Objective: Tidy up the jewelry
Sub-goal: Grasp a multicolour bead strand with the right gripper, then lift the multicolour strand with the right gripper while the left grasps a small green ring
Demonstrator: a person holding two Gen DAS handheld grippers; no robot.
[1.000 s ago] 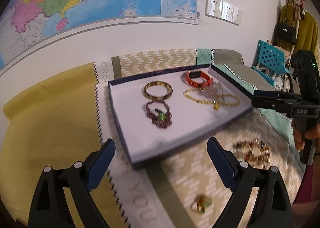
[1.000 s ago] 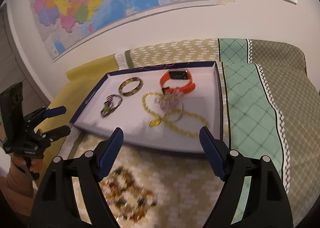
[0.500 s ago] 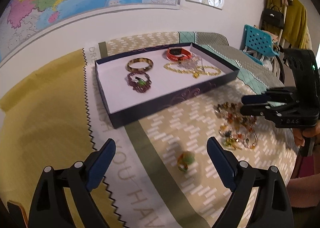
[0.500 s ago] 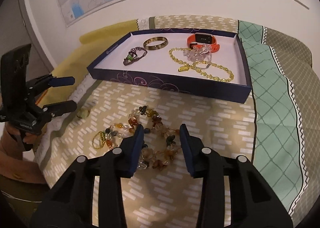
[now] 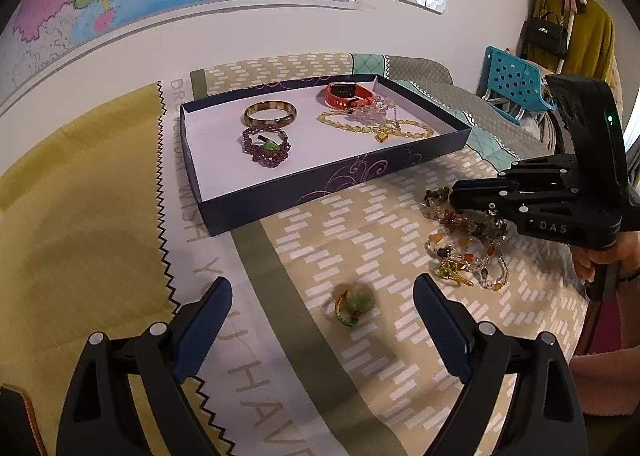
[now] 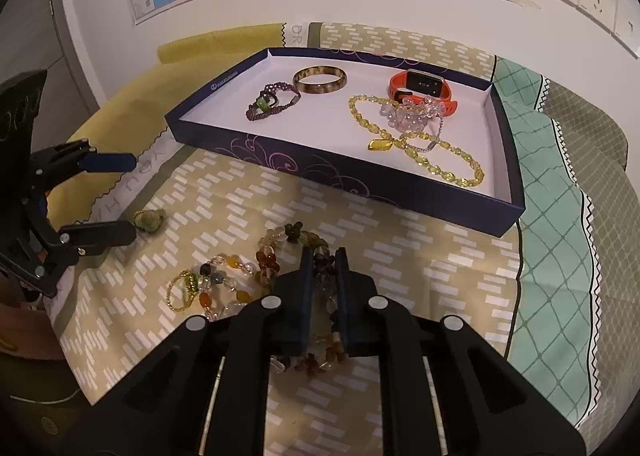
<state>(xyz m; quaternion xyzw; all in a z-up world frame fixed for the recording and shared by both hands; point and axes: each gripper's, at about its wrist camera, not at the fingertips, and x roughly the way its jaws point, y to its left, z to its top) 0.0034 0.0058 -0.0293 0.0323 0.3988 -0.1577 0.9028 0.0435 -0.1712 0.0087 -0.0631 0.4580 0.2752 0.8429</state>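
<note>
A tangle of beaded bracelets (image 6: 260, 280), amber, brown and clear, lies on the patterned cloth (image 6: 420, 256) in front of the tray's near wall. Our right gripper (image 6: 322, 256) points steeply down onto the right part of this pile. Its jaws have just been closing and now stand almost together, pinched on a strand of dark and clear beads that shows in the narrow gap between the pads.

To do this step well, we judge the grip should catch one bracelet only. The strands overlap, so a slow, straight lift would show whether neighbours come along. If they do, a small shake or a fresh bite near the pile's edge may free them. Beads are round and slippery, so we keep the pinch firm.

To the left of the pile, apart from it, a small green bead ring (image 5: 354, 302) sits on the cloth. Our left gripper (image 5: 322, 316) hovers over it with jaws wide apart and empty, the ring between and just beyond the tips.

Farther off lies the dark blue tray (image 6: 360, 180) with a white floor. It already holds a purple bead bracelet (image 6: 270, 102), a brown bangle (image 6: 320, 79), an orange watch (image 6: 420, 86), a yellow bead necklace (image 6: 432, 152) and a clear crystal bracelet (image 6: 412, 112). Bare floor remains at the tray's near left, a fair landing spot.
</note>
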